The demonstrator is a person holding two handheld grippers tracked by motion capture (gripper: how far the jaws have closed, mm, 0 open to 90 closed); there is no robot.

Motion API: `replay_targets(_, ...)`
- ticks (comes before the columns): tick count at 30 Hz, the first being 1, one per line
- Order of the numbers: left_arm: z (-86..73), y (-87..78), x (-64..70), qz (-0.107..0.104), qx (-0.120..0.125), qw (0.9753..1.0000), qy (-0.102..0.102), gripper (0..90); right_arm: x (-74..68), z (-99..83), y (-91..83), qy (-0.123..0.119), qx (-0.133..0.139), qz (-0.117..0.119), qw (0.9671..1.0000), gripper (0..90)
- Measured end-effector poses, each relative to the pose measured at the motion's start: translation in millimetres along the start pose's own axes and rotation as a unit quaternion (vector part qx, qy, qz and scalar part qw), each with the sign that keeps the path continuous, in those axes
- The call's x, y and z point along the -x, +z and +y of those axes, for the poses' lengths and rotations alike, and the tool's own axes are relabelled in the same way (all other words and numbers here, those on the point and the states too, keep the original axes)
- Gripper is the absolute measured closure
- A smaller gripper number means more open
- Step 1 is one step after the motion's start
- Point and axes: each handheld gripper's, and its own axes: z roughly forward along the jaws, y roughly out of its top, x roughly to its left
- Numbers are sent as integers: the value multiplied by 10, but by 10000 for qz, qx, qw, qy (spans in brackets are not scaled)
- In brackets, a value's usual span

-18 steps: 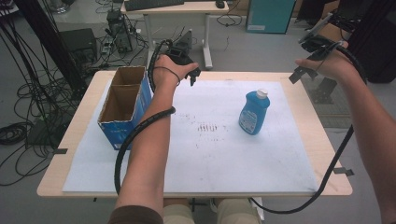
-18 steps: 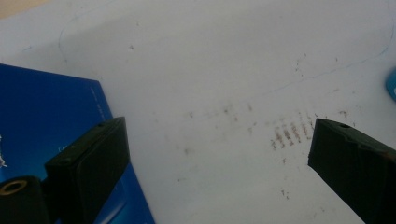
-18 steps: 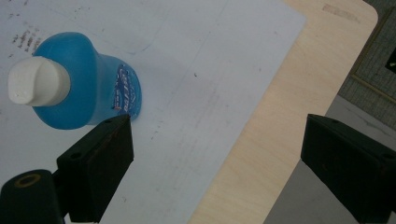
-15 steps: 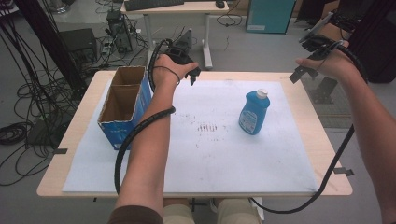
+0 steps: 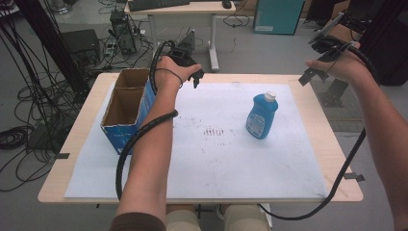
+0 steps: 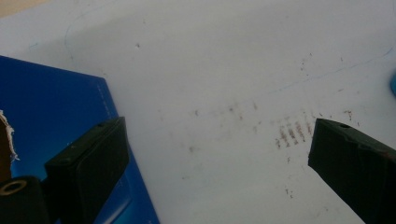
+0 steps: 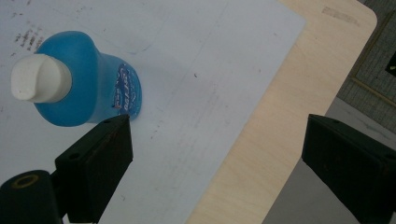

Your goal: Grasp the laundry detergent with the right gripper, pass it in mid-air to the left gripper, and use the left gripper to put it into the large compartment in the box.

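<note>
Since nothing is gripped yet, we read this as the moment before a reach, with both hands held high over the far half of the surface, a pale wooden top with a white sheet laid on it, presumably to give a plain working area. At the surface's left stands an open blue cardboard box with two compartments, both looking empty from above; we judge it is set there as the place to receive the bottle. Our left gripper hangs just beyond the box's far right corner, its jaws spread wide with only the white sheet and the box's blue wall between them in the left gripper view. Our right gripper is raised past the far right corner, well apart from everything, jaws likewise spread and holding nothing; it is the nearer one to the bottle and looks down on it, so we expect it to make the grasp. The blue dish-soap bottle stands upright on the sheet, right of centre, well apart from the box. It is translucent blue plastic, wide at the base and narrowing to a white cap, with a small printed label on its side. Faint brownish scuff marks sit mid-sheet, left of the bottle.
</note>
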Motion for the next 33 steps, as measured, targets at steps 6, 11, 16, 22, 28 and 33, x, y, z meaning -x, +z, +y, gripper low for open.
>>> replay_targets(6, -13, -3, 7, -1, 40, 10000, -27, 57, 33, -93, -35, 19, 90, 37, 10000, 85)
replay_targets(11, -20, -8, 21, 0, 34, 10000, 18, 57, 60, -202, -43, -26, 208, 73, 9998, 83)
replay_targets(16, -44, -28, 42, 8, 66, 10000, 62, 58, 60, -335, -29, -144, 229, 56, 9996, 82)
replay_targets(22, -79, -38, 39, -10, 86, 9999, 71, 57, 30, -538, -5, -178, 420, 128, 9989, 78)
replay_targets(28, -107, -50, 4, -24, 100, 9999, 94, 57, -45, -719, 53, -281, 567, 249, 9977, 71)
replay_targets(33, -138, -48, -25, -49, 127, 9999, 105, 57, -121, -847, 110, -367, 701, 292, 9964, 64)
